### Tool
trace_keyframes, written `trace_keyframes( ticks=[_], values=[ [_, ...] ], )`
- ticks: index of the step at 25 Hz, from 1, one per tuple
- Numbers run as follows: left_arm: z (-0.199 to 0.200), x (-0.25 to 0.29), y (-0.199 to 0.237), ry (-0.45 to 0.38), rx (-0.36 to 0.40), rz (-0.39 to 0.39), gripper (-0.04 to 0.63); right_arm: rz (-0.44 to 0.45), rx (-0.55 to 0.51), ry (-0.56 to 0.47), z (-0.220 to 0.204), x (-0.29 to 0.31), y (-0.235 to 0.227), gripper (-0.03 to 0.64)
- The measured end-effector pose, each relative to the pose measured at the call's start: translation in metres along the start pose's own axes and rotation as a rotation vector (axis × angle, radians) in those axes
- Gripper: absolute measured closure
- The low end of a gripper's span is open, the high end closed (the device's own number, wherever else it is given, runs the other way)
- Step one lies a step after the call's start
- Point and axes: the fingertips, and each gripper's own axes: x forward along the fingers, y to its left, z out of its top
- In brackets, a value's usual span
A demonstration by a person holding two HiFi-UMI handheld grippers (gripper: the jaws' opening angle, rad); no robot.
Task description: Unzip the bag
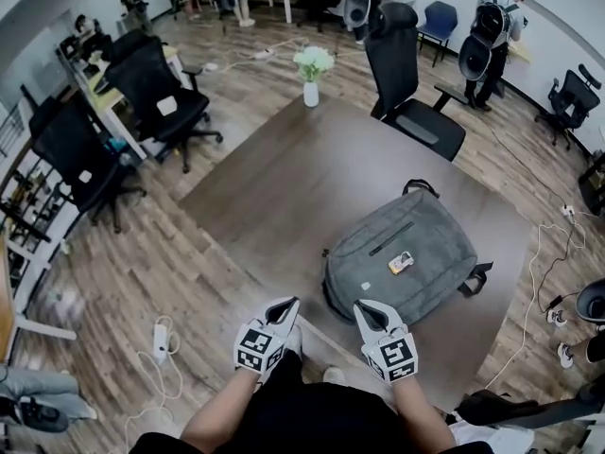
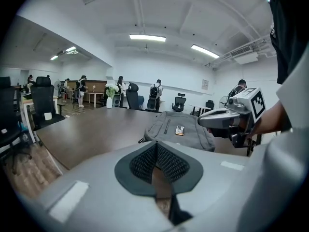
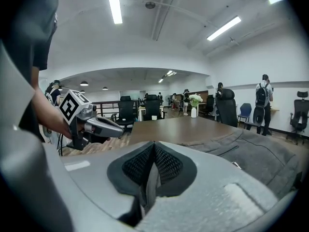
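A grey backpack (image 1: pixel 402 252) lies flat on the dark brown table (image 1: pixel 302 173), its zippers closed and a small orange tag (image 1: pixel 401 262) on its front. The backpack (image 2: pixel 181 129) also shows in the left gripper view, and the backpack (image 3: pixel 256 153) fills the right of the right gripper view. My left gripper (image 1: pixel 288 306) hovers off the table's near corner, left of the bag, shut and empty. My right gripper (image 1: pixel 364 311) hangs just short of the bag's near edge, also shut with nothing in it. Neither touches the bag.
A white vase of flowers (image 1: pixel 313 72) stands at the table's far corner. Black office chairs (image 1: pixel 413 78) ring the table. A power strip and cables (image 1: pixel 163 340) lie on the wood floor at left. People with backpacks (image 1: pixel 492 41) stand at the back.
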Motion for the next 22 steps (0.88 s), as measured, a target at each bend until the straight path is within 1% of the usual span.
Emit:
trace_keyframes(
  ticks=[7,12,18,22],
  values=[
    [0.005,0.032,0.024,0.048,0.019,-0.1,0.577,-0.049,0.039,0.042,-0.001,0.039,-0.014,0.614],
    [0.008,0.056,0.041,0.077,0.038,-0.177,0.577,-0.106,0.062,0.065,0.002,0.055,-0.018,0.614],
    [0.005,0.085,0.055,0.12,0.091,-0.277,0.577,-0.204,0.112,0.094,-0.008,0.064,-0.027,0.612],
    [0.001,0.105,0.056,0.147,0.168,-0.35,0.577,-0.271,0.146,0.1,-0.012,0.068,-0.032,0.612]
  ],
)
